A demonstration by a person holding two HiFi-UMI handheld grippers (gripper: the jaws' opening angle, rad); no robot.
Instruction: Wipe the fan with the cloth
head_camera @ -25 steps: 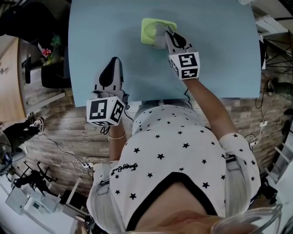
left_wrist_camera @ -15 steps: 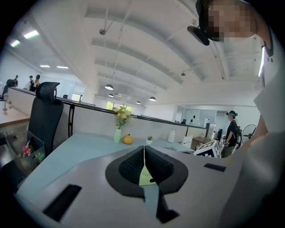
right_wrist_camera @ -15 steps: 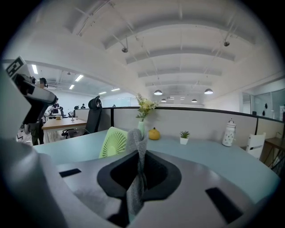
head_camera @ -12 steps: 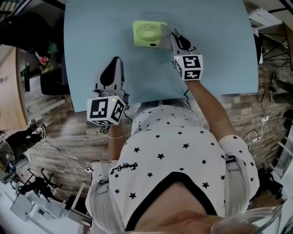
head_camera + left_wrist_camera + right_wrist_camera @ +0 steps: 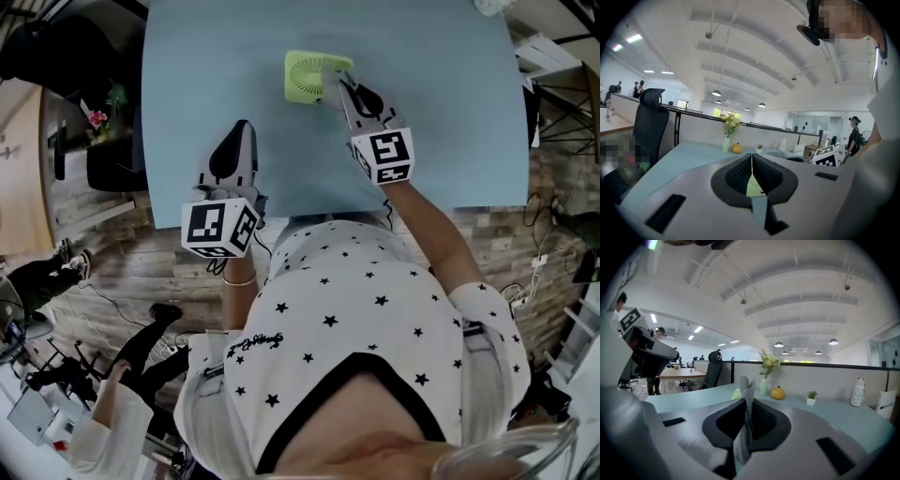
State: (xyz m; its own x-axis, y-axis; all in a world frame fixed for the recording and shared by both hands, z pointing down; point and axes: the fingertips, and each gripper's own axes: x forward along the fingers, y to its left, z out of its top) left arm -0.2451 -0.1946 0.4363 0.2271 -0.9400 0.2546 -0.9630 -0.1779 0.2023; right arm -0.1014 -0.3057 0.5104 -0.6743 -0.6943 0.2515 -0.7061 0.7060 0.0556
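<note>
A lime-green fan (image 5: 307, 75) lies flat on the light blue table (image 5: 450, 112), toward the far side. My right gripper (image 5: 341, 86) is at the fan's right edge, shut on a grey cloth (image 5: 329, 91) that rests against the fan. In the right gripper view the cloth (image 5: 744, 437) stands pinched between the jaws of the right gripper (image 5: 749, 404), and a pale green bit of the fan (image 5: 736, 393) shows just behind. My left gripper (image 5: 239, 131) hovers near the table's front edge, well short of the fan. Its jaws are shut with nothing between them (image 5: 751, 157).
Along the table's far side stand a vase of flowers (image 5: 764, 380), a small orange pumpkin (image 5: 777, 393), a tiny potted plant (image 5: 812, 398) and a white bottle (image 5: 856, 391). A black office chair (image 5: 654, 122) stands to the left. A person (image 5: 122, 394) walks on the floor at lower left.
My right gripper has swept the cloth from beside the fan's right edge back onto that edge. The left gripper has stayed put. A person has come into view at lower left.
</note>
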